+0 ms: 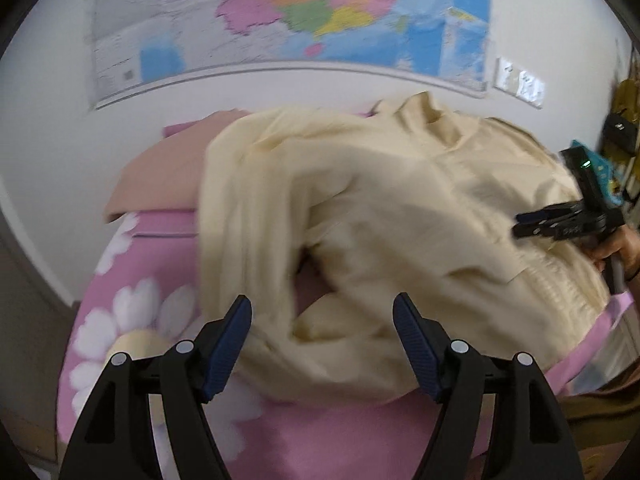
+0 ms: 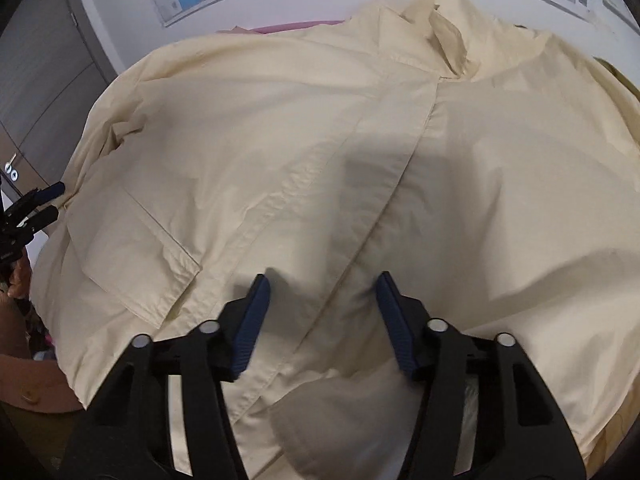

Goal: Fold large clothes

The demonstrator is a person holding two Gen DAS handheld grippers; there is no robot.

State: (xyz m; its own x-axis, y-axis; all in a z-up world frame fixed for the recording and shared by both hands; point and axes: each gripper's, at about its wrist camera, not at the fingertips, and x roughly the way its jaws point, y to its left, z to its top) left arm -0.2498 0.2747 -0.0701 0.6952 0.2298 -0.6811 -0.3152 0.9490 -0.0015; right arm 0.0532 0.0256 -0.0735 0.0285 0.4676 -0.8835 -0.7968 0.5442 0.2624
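Left wrist view: our left gripper point(image 1: 322, 354) has its jaws spread wide, nothing between them, hovering just above the near edge of the cream jacket point(image 1: 380, 216). One blue pad point(image 1: 230, 354) sits over the pink floral bedsheet point(image 1: 132, 320), the other over the jacket's crumpled sleeve. Jacket lies rumpled across the bed, collar toward the wall. A folded beige cloth point(image 1: 160, 178) lies just beside it, toward the wall, on the sheet. Wall map point(image 1: 288, 20) hangs behind.

Right gripper point(image 1: 532, 226) shows at the right edge of this view, held in our right hand point(image 1: 618, 248), pointing sideways over the jacket's hem side; we cannot tell from this angle whether it touches the fabric.

Right wrist view: right gripper point(image 2: 322, 320) jaws are wide apart, empty, poised over the jacket point(image 2: 320, 152) front near the placket seam; its shadow falls on the cloth. Pocket flap point(image 2: 136, 248) lies left of the jaws. Left gripper point(image 2: 34, 208) visible at the far left edge, jaws parted, just beside the jacket's side.
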